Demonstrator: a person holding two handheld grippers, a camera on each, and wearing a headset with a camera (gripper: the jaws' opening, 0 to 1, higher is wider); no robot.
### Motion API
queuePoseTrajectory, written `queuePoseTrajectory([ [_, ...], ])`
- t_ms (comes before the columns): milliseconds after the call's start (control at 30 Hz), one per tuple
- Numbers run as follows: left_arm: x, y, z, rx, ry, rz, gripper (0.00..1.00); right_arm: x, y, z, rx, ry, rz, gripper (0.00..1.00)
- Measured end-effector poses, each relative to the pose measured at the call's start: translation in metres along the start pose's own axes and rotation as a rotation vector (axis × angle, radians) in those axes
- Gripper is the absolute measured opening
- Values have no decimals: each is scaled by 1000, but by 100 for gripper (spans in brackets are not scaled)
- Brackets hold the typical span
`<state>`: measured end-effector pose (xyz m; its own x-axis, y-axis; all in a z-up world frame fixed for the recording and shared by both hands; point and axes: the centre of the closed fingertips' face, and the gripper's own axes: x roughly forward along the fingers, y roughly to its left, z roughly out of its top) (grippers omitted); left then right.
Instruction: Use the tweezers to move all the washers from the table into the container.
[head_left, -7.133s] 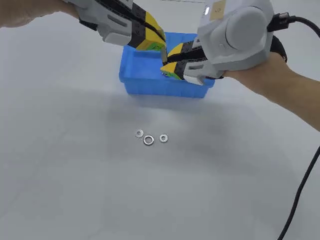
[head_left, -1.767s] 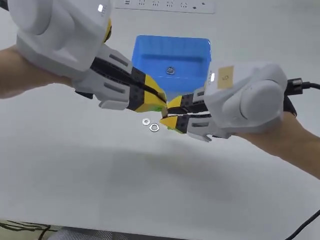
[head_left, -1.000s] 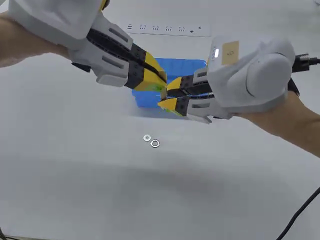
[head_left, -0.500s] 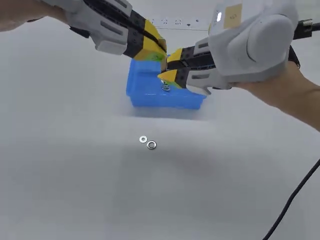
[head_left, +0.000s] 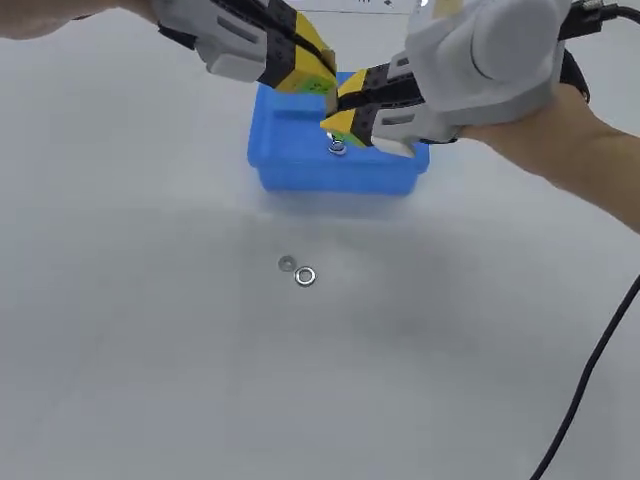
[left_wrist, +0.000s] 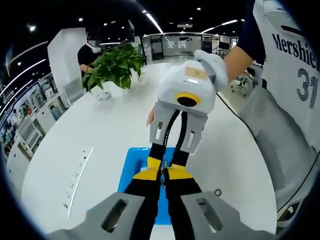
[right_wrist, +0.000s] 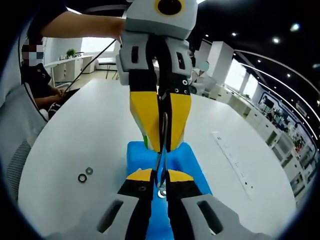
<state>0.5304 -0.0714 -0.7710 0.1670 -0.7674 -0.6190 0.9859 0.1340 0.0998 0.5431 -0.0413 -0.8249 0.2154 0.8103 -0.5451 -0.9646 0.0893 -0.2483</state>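
Note:
A blue container (head_left: 300, 170) stands on the white table (head_left: 150, 350). Both grippers meet above it, tip to tip. My left gripper (head_left: 322, 82) comes from the upper left, shut on thin metal tweezers (right_wrist: 162, 150). My right gripper (head_left: 335, 115) reaches in from the right, its jaws pressed on the tweezers' lower part. A washer (head_left: 337, 148) sits at the tweezers' tip over the container (right_wrist: 190, 160); I cannot tell whether it is pinched or lying inside. Two washers (head_left: 287, 264) (head_left: 305, 276) lie on the table in front of the container.
A black cable (head_left: 590, 370) trails from the right gripper across the table's right side. A flat power strip (right_wrist: 232, 160) lies beyond the container. Bare table stretches all around the two loose washers (right_wrist: 82, 177).
Both grippers lifted from beside the loose washers and carried the tweezers over the container. Three washers lay on the table 7 s ago; now two do. The head camera has shifted.

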Motion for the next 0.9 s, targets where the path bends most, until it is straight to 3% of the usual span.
queuePoseTrajectory([
  [267, 12, 10, -10, -17, 4, -4, 7, 9, -6, -14, 36, 3, 3, 10],
  [567, 16, 8, -11, -21, 8, -15, 7, 8, -3, -17, 43, 13, 2, 10],
  [733, 14, 8, -11, -12, 8, -8, 7, 6, -4, -16, 44, 24, -6, 11],
  [900, 12, 5, -1, 3, 0, -12, 7, -1, -3, -11, 40, 18, -14, 11],
])
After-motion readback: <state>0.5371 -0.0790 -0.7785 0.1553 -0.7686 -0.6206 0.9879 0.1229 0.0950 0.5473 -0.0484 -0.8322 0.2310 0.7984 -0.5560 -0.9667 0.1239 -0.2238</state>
